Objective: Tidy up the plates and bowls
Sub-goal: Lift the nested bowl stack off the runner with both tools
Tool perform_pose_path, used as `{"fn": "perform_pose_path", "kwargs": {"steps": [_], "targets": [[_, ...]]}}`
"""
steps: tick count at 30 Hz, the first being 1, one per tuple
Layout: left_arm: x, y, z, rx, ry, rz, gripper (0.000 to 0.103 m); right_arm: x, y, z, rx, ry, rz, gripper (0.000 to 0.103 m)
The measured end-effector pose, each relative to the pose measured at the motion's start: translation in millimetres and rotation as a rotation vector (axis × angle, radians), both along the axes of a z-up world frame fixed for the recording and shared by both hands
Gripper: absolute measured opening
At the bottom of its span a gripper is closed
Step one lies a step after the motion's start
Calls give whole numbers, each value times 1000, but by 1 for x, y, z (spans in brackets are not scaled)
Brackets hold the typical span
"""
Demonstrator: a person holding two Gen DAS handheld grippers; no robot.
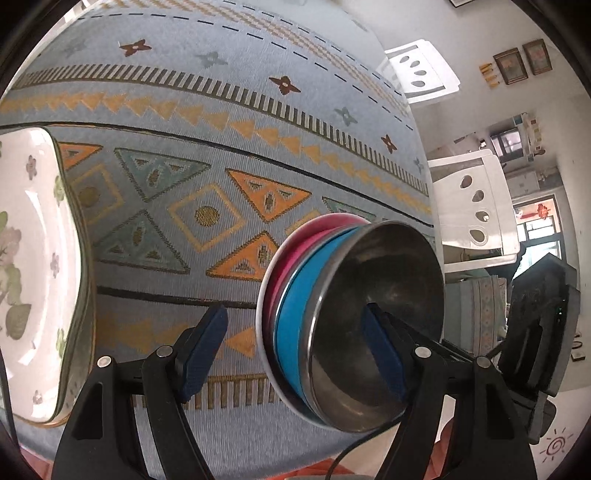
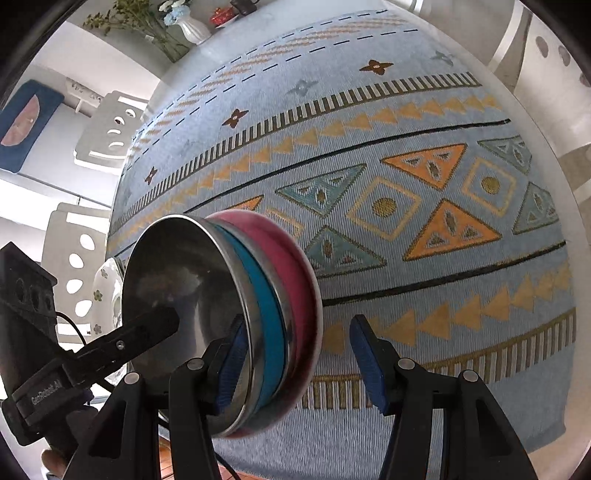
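A stack of nested bowls (image 1: pixel 354 314) (image 2: pixel 207 295) stands on the patterned tablecloth near the table's front edge: a steel bowl with a blue band sits in a pink one (image 2: pixel 291 266). My left gripper (image 1: pixel 293 314) is open across the stack's wall. One pad (image 1: pixel 380 354) is inside the steel bowl, the other (image 1: pixel 203 350) stands clear outside. My right gripper (image 2: pixel 298 323) straddles the opposite wall, also open. Its inner pad (image 2: pixel 231 365) lies by the steel rim and its outer pad (image 2: pixel 369 365) stands apart from the pink bowl. A white floral plate (image 1: pixel 33 258) (image 2: pixel 107 291) lies beside the stack.
The blue patterned tablecloth (image 1: pixel 229 122) (image 2: pixel 424 155) covers the table beyond the bowls. White chairs with oval holes (image 1: pixel 476 206) (image 2: pixel 107 125) stand along the table's side. A vase of flowers (image 2: pixel 192 26) stands at the far end.
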State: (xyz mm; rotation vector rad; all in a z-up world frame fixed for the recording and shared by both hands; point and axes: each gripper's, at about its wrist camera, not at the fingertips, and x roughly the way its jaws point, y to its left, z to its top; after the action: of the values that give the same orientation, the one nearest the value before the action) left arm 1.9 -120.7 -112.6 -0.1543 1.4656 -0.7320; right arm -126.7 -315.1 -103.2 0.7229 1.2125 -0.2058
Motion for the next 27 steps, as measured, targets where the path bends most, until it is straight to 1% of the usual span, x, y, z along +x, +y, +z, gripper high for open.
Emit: {"fn": "perform_pose_path", "kwargs": {"steps": [2, 4, 5, 6, 7, 10, 11, 14, 17, 20, 23, 27], "targets": [[1, -1, -4, -10, 12, -3, 70, 1, 1, -1, 2, -8, 7, 54], [1, -3, -7, -19, 24, -5, 65, 1, 1, -3, 9, -23, 3, 54], [1, -4, -9, -27, 29, -8, 60, 1, -1, -5, 25, -30, 0, 54], [1, -5, -12, -34, 39, -11, 53, 1, -1, -6, 37, -35, -1, 52], [0, -5, -14, -35, 46, -14, 51, 0, -1, -8, 51, -37, -2, 48], [-2, -7, -19, -20, 41, -16, 45, 0, -1, -13, 92, -40, -6, 43], [-3, -7, -19, -10, 31, -15, 41, 0, -1, -15, 109, -45, -9, 43], [-3, -7, -19, -11, 17, -11, 42, 0, -1, -20, 152, -52, -28, 43], [-2, -7, -19, -10, 16, -15, 42, 3, -1, -18, 149, -35, -27, 44], [-3, -9, -17, -3, -4, -35, 40, 6, 3, -16, 121, -32, -14, 45], [-3, -10, -16, 11, -9, -27, 40, 8, 7, -14, 94, -36, 11, 45], [-7, -20, -8, 80, -68, -56, 38, 18, 12, -9, 12, -47, 101, 45]]}}
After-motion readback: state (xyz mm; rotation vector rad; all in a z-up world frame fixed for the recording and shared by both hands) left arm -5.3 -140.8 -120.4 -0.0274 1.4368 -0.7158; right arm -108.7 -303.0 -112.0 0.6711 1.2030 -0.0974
